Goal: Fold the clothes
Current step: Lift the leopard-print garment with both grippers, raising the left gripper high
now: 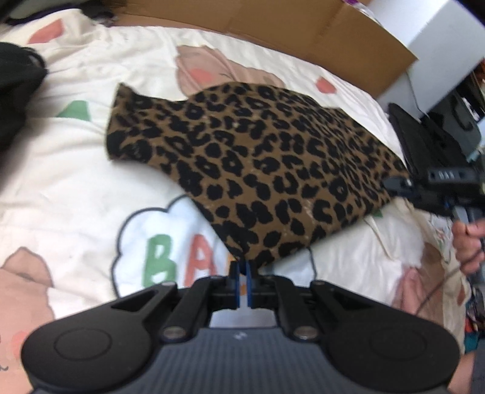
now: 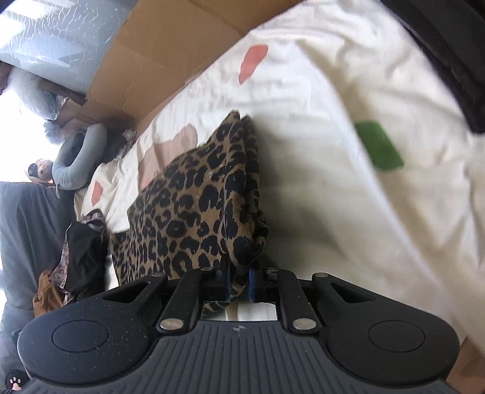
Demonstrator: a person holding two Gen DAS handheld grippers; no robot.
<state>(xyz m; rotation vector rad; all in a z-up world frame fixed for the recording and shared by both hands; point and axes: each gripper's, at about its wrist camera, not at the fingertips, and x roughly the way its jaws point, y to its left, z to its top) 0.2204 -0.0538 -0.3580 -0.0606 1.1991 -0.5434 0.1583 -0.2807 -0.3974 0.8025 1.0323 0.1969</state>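
- My left gripper (image 1: 243,274): matte black body, ribbed grey top plate, two round side caps, silver screws (image 1: 174,332) on the linkage arms, blue finger pads (image 1: 249,283).
- My right gripper (image 2: 239,280): the same build, its black shell speckled with dust.

Bedspread (image 1: 75,169) open left; cardboard (image 1: 303,27) walls far edge.

Leopard-print garment (image 1: 257,169), brown with black spots, doubled over, stretched taut and lifted above the bedding.
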